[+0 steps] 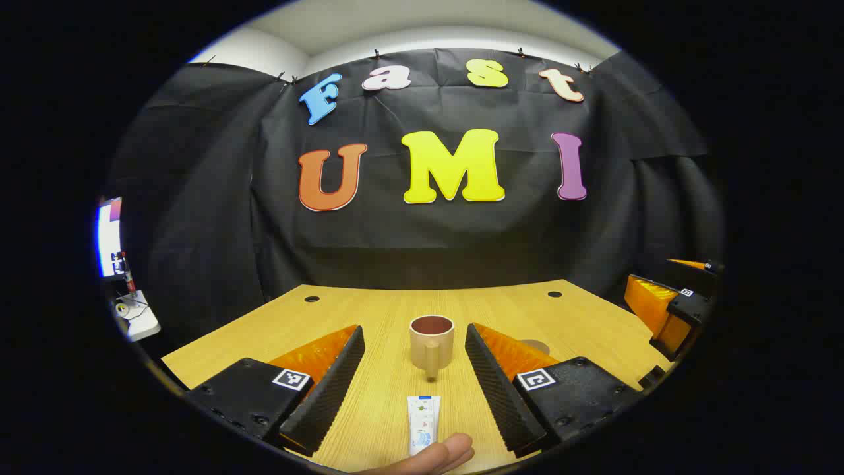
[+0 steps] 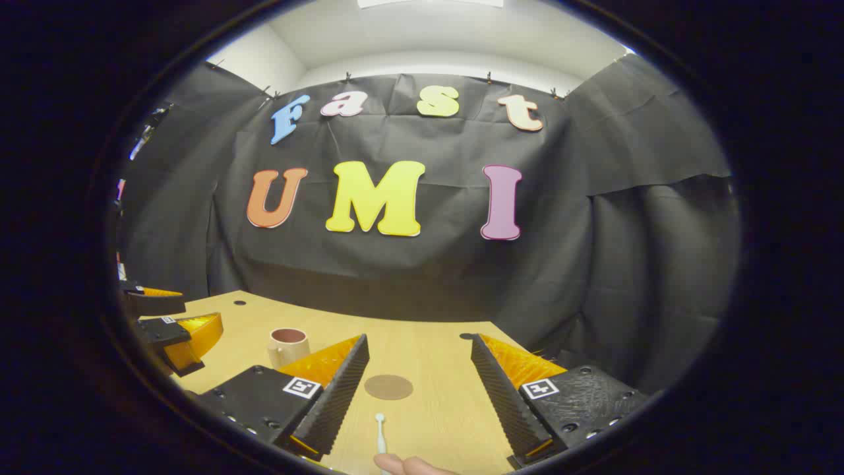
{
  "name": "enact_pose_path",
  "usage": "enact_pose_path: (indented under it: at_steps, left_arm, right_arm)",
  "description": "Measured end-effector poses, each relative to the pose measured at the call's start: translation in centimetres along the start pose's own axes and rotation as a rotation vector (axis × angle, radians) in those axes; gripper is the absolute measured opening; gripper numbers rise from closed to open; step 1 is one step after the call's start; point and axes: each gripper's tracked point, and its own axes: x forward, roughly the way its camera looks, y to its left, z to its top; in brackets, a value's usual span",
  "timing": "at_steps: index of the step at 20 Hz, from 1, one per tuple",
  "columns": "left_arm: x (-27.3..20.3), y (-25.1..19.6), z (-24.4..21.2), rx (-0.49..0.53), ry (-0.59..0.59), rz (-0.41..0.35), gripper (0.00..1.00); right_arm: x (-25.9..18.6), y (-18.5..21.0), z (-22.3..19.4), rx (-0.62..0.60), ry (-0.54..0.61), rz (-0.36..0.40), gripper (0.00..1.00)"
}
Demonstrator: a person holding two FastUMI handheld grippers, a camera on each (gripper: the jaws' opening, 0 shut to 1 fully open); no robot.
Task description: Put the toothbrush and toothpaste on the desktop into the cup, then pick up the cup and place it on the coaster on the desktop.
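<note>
While upright, cup looks empty, toothpaste nearby.

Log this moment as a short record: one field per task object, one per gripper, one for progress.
cup: upright on the desk, nothing visibly in it, handle toward the left gripper
toothpaste: tube flat on the desk, in front of the cup, a fingertip at its near end
toothbrush: flat on the desk, near side of the coaster
coaster: round, bare
left gripper: open, holding nothing
right gripper: open, holding nothing
progress: no step done yet
</note>
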Motion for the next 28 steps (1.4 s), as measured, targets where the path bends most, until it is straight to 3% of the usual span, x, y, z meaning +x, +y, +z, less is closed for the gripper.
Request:
enact_pose_path:
  at_steps: [21, 28]
  left_arm:
    - [1.8, -0.6, -3.1, -0.019, 0.09, -0.006, 0.98]
    - [2.0, -0.3, -9.6, -0.074, 0.291, -0.029, 0.98]
  right_arm:
    - [0.5, -0.4, -1.3, -0.041, 0.048, -0.028, 0.95]
    - [0.7, -0.8, -4.8, -0.048, 0.111, -0.033, 0.95]
